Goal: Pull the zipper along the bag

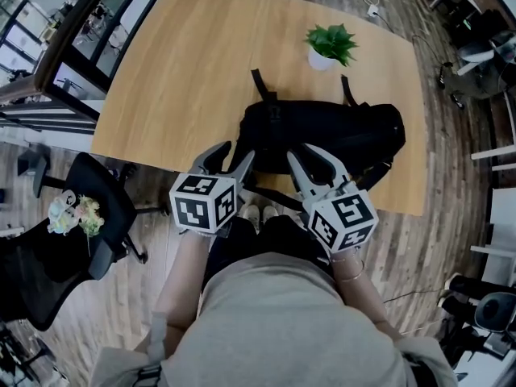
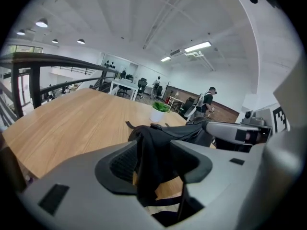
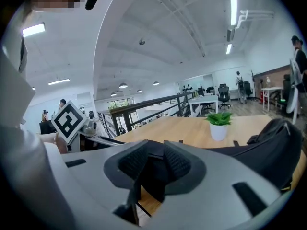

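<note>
A black bag [image 1: 339, 135] lies on the wooden table [image 1: 185, 79], close to its near edge. Both grippers reach its near left end side by side. My left gripper [image 1: 235, 153] has its jaws wide apart in the left gripper view [image 2: 156, 159]. A fold of the bag's black fabric [image 2: 148, 152] hangs loosely between them, with a gap at the left pad. My right gripper [image 1: 305, 151] has its pads close together [image 3: 156, 164], pressed on dark bag material. I cannot make out the zipper or its pull in any view.
A small potted plant [image 1: 329, 45] in a white pot stands behind the bag. A black office chair [image 1: 97, 216] sits left of the person's legs, below the table's near edge. Railings and desks lie further off, and wooden floor surrounds the table.
</note>
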`<action>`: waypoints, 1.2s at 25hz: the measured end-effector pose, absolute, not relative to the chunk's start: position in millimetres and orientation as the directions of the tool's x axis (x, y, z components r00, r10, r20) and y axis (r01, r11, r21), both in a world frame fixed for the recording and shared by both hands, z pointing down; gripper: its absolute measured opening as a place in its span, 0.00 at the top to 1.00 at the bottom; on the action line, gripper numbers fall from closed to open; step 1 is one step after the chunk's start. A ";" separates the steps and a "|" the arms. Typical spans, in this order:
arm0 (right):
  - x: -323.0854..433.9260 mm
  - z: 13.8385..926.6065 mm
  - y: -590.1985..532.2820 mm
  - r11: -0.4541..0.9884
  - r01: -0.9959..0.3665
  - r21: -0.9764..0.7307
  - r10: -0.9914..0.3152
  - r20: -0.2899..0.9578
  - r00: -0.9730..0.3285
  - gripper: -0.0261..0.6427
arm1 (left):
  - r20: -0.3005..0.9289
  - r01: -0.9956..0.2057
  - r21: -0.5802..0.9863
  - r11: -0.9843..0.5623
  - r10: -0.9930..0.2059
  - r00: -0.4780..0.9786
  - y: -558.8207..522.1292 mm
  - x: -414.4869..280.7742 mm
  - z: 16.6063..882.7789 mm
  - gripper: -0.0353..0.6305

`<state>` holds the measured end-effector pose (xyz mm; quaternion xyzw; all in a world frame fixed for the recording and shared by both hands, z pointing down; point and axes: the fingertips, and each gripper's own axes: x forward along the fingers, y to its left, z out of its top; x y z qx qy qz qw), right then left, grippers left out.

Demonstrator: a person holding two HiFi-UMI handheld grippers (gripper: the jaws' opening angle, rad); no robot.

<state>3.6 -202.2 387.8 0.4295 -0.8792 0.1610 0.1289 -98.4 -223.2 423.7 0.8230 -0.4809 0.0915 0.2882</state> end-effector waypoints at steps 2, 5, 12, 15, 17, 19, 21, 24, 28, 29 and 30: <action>3.6 387.5 -202.3 0.587 -0.790 -0.175 -0.707 0.363 -0.606 0.82 | 0.431 -0.847 0.405 -0.344 -0.745 0.509 -223.0 -102.8 427.4 0.63; 0.3 389.1 -199.8 0.606 -0.775 -0.182 -0.689 0.366 -0.625 0.82 | 0.435 -0.836 0.436 -0.332 -0.736 0.519 -222.4 -105.5 434.4 0.63; -1.7 396.9 -195.1 0.630 -0.753 -0.189 -0.658 0.384 -0.648 0.82 | 0.424 -0.804 0.482 -0.347 -0.711 0.561 -220.0 -99.7 444.0 0.63; -3.3 399.5 -195.6 0.636 -0.749 -0.187 -0.652 0.390 -0.650 0.82 | 0.424 -0.780 0.509 -0.363 -0.684 0.594 -218.3 -90.3 448.2 0.63; -6.1 400.5 -194.8 0.646 -0.745 -0.169 -0.648 0.394 -0.652 0.82 | 0.430 -0.780 0.508 -0.366 -0.677 0.598 -218.3 -87.4 450.7 0.63; -8.9 402.1 -193.3 0.665 -0.734 -0.143 -0.641 0.396 -0.658 0.82 | 0.437 -0.787 0.502 -0.359 -0.680 0.589 -219.9 -86.6 453.1 0.63; -11.5 404.0 -191.1 0.681 -0.720 -0.137 -0.629 0.395 -0.670 0.82 | 0.439 -0.792 0.501 -0.349 -0.686 0.580 -220.8 -86.6 455.2 0.63; -14.2 404.2 -189.4 0.697 -0.704 -0.133 -0.616 0.390 -0.684 0.82 | 0.421 -0.780 0.519 -0.350 -0.689 0.589 -219.3 -84.3 455.3 0.69; -16.0 404.0 -187.6 0.721 -0.685 -0.110 -0.601 0.392 -0.696 0.82 | 0.403 -0.764 0.544 -0.347 -0.691 0.600 -216.3 -79.9 451.6 0.79; -16.6 404.0 -186.9 0.726 -0.680 -0.106 -0.597 0.392 -0.699 0.82 | 0.403 -0.765 0.544 -0.345 -0.692 0.599 -215.3 -79.2 450.4 0.79; -17.5 403.9 -186.3 0.731 -0.675 -0.099 -0.594 0.392 -0.702 0.82 | 0.403 -0.766 0.542 -0.346 -0.693 0.598 -214.1 -78.4 449.1 0.80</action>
